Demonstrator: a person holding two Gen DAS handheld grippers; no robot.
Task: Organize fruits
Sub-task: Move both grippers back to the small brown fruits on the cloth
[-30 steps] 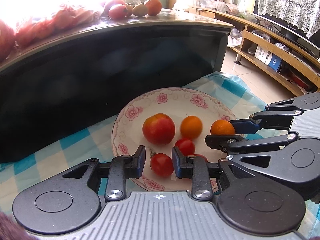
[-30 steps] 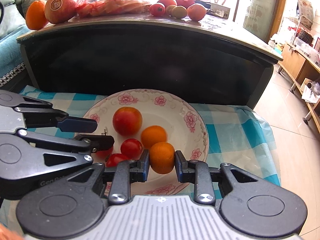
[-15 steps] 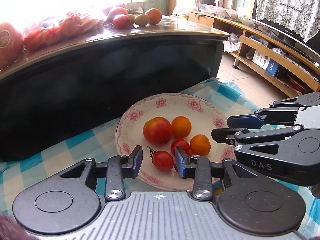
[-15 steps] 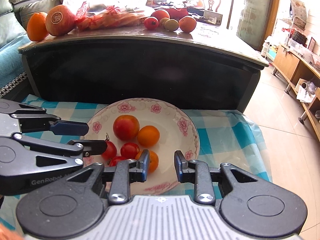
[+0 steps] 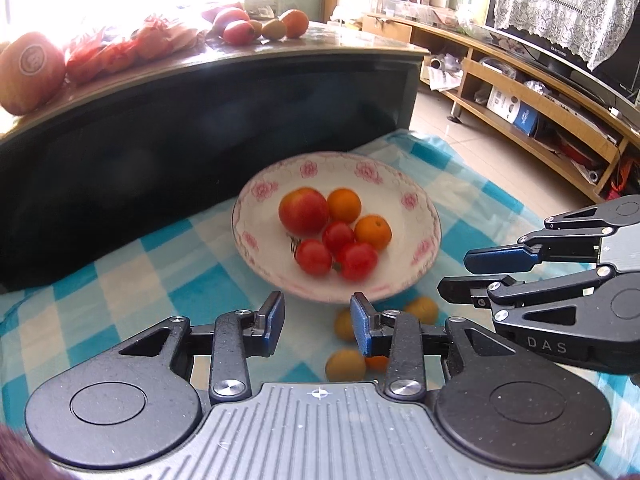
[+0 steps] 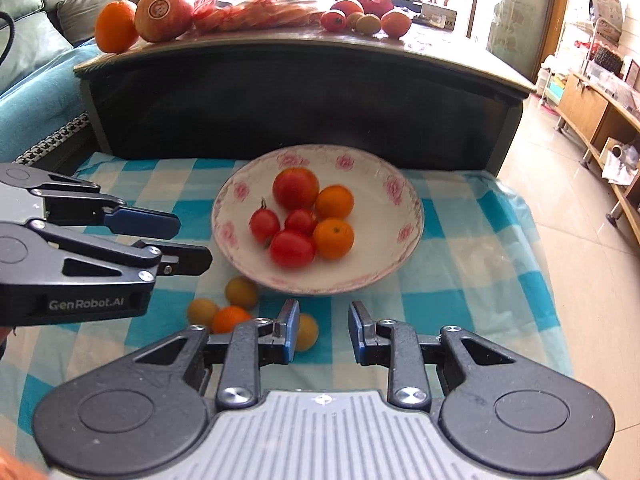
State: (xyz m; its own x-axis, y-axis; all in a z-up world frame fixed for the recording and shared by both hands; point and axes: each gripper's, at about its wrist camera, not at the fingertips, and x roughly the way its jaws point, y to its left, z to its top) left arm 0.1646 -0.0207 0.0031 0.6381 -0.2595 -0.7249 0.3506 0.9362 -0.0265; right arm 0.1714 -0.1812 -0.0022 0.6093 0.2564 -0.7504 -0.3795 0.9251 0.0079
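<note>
A white floral plate point(image 5: 420, 200) point(image 6: 400, 184) on the blue checked cloth holds a red apple point(image 5: 303, 211) point(image 6: 295, 188), two small oranges point(image 5: 373, 233) point(image 6: 333, 238) and three cherry tomatoes point(image 5: 356, 261) point(image 6: 291, 249). Several small yellow-orange fruits point(image 5: 345, 365) point(image 6: 241, 292) lie on the cloth in front of the plate. My left gripper point(image 5: 317, 325) is open and empty, held back from the plate's near rim. My right gripper point(image 6: 323, 333) is open and empty too, with one yellow fruit point(image 6: 307, 332) beside its left finger. Each gripper shows in the other's view.
A dark low table point(image 6: 304, 92) stands behind the cloth with oranges point(image 6: 116, 26), a bag of red fruit point(image 6: 256, 10) and more fruit point(image 5: 256, 29) on top. A wooden TV shelf point(image 5: 540, 108) runs along the right, and a sofa point(image 6: 36, 52) is at the left.
Both grippers have drawn back from the plate. The right gripper let go of the orange, which now lies in the plate. The loose small fruits have come into view.
</note>
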